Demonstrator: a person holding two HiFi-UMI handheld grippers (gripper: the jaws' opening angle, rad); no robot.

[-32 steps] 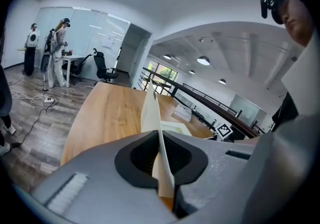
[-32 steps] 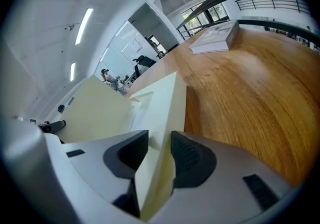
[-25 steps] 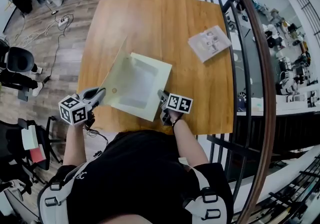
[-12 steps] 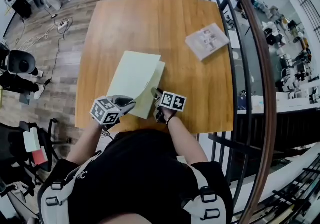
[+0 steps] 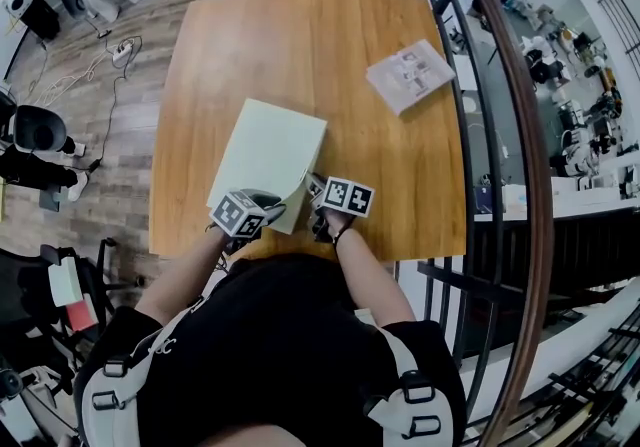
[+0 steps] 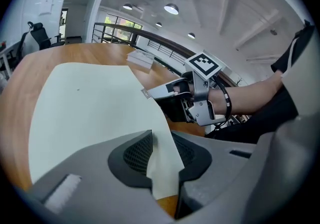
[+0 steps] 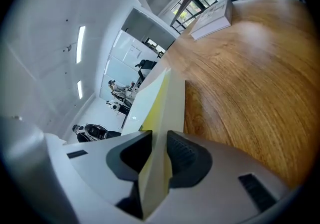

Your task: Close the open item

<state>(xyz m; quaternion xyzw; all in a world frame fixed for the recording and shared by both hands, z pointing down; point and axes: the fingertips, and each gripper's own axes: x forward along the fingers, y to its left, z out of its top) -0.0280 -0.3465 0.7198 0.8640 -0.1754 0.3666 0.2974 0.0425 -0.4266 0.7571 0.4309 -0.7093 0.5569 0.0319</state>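
A pale green folder (image 5: 270, 150) lies closed and flat on the wooden table (image 5: 300, 35), near its front edge. My left gripper (image 5: 274, 205) is at the folder's near corner. In the left gripper view the cover's corner (image 6: 162, 168) hangs loosely in the gap of the left gripper (image 6: 162, 160), whose jaws are opening. My right gripper (image 5: 313, 185) grips the folder's near right edge. In the right gripper view the folder's edge (image 7: 160, 102) fills the gap of the right gripper (image 7: 157, 160), and those jaws are closing on it. The left gripper view shows the right gripper (image 6: 167, 92) at the folder's corner.
A white printed box (image 5: 408, 75) lies at the table's far right, also seen as the white box (image 7: 212, 17) in the right gripper view. A curved railing (image 5: 500, 85) runs along the right side. Office chairs (image 5: 35, 130) and cables stand on the floor to the left.
The raised cover has swung down and the folder now lies closed. My left gripper moved right along the front edge towards the right gripper, which barely moved.
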